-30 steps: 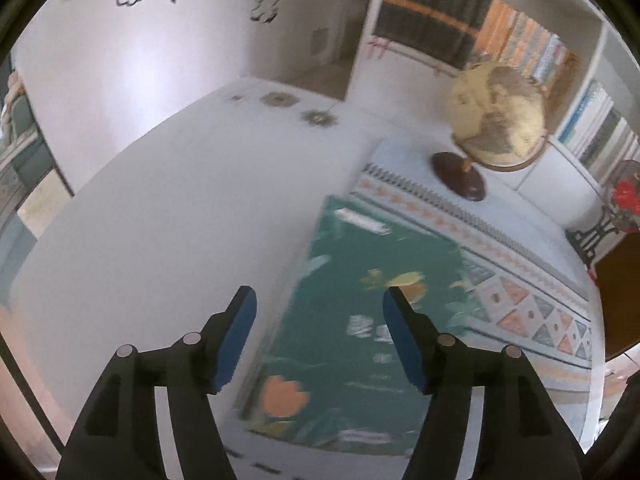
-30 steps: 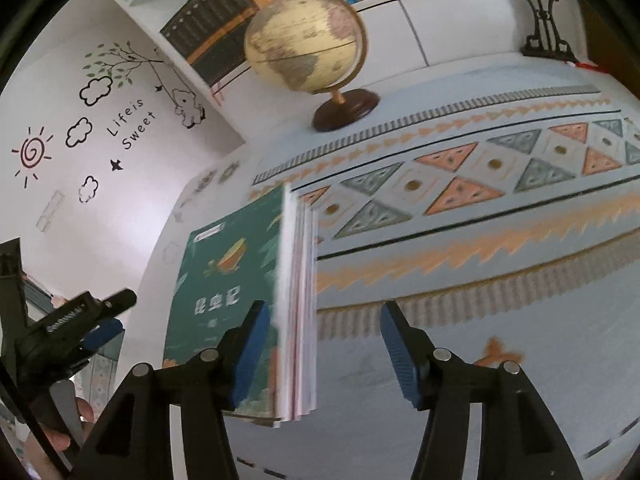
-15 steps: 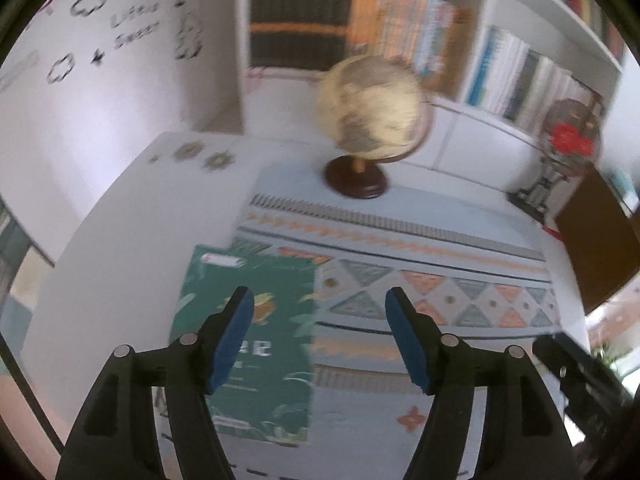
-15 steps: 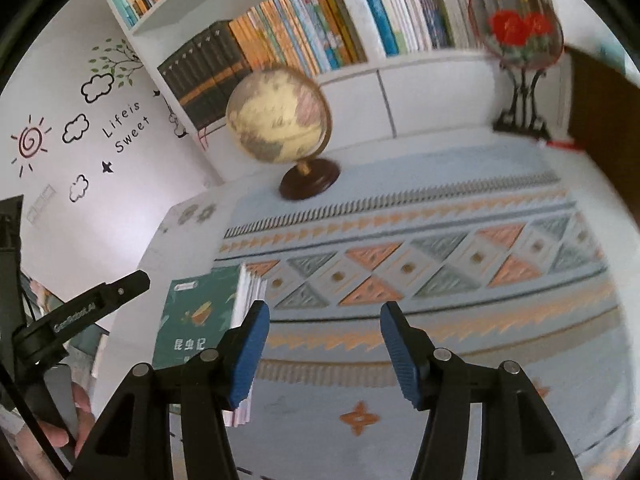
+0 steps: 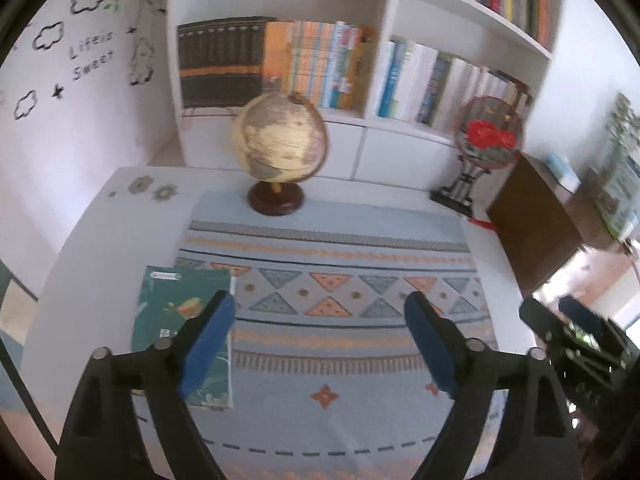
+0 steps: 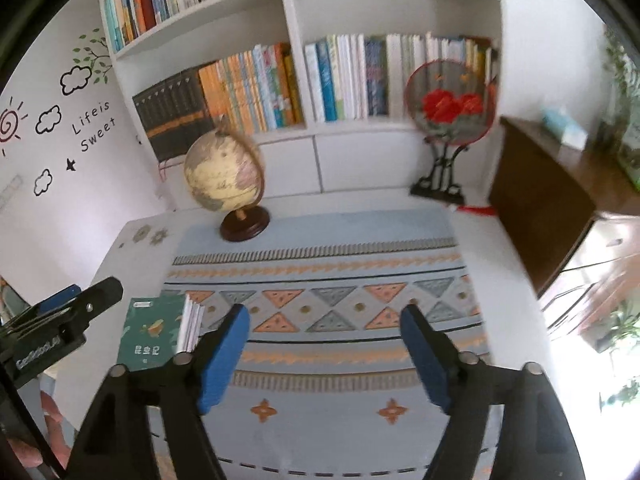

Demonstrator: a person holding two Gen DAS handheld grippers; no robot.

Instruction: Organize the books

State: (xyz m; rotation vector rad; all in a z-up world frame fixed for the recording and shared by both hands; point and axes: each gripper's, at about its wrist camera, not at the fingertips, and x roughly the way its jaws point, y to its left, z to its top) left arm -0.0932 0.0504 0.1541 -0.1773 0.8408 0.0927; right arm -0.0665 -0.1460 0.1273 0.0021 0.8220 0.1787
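A short stack of books with a green cover on top (image 5: 176, 304) (image 6: 154, 334) lies flat at the left end of the patterned cloth (image 5: 344, 316) (image 6: 320, 312). My left gripper (image 5: 318, 340) hangs high above the cloth, its jaws opening, nothing between the blue pads; the stack sits below and behind its left finger. My right gripper (image 6: 324, 354) is likewise raised, jaws opening and empty, to the right of the stack. The left gripper's body (image 6: 60, 320) shows at the left edge of the right wrist view. Rows of upright books fill the white bookshelf (image 5: 380, 12) (image 6: 288, 8) behind the table.
A globe on a dark wooden base (image 5: 278, 148) (image 6: 226, 176) stands at the back of the cloth. A round red-flower fan on a black stand (image 5: 486, 136) (image 6: 450, 104) sits at the back right. A brown cabinet (image 5: 532, 224) (image 6: 560, 192) stands to the right of the table.
Both grippers have risen and pulled back from the green book stack, which stays flat on the cloth. Both sets of jaws have spread wider. The bookshelf has come into view.
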